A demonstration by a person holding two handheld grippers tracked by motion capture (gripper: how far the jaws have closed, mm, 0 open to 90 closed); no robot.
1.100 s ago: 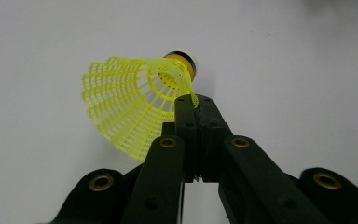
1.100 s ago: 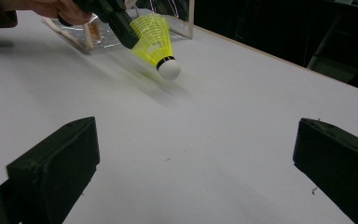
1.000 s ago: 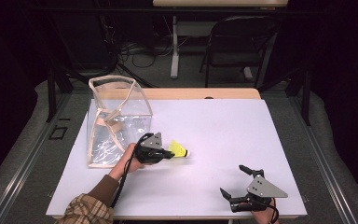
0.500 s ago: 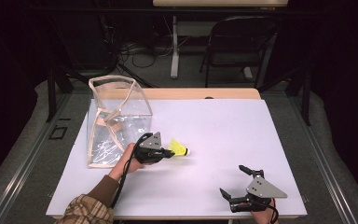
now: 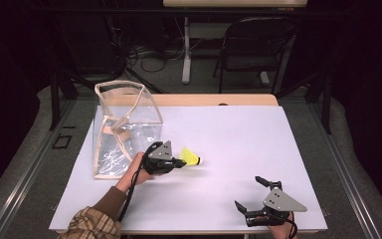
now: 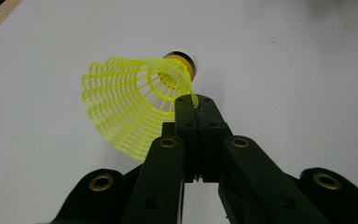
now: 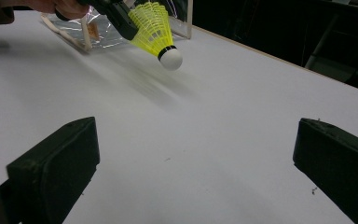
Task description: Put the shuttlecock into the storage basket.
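Nothing has moved since the earlier frame. The left gripper point(image 6: 193, 105) pinches the yellow shuttlecock point(image 6: 135, 100) by its skirt rim; the right gripper point(image 5: 258, 199) stands spread. The mesh skirt is probably light and crushable, so grip gently near the cork.

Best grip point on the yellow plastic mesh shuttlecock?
The skirt rim of the yellow plastic mesh shuttlecock, from the open flared end: the thin mesh wall fits between shut jaws, as the left gripper pinches it now. The round white cork tip would probably slip.
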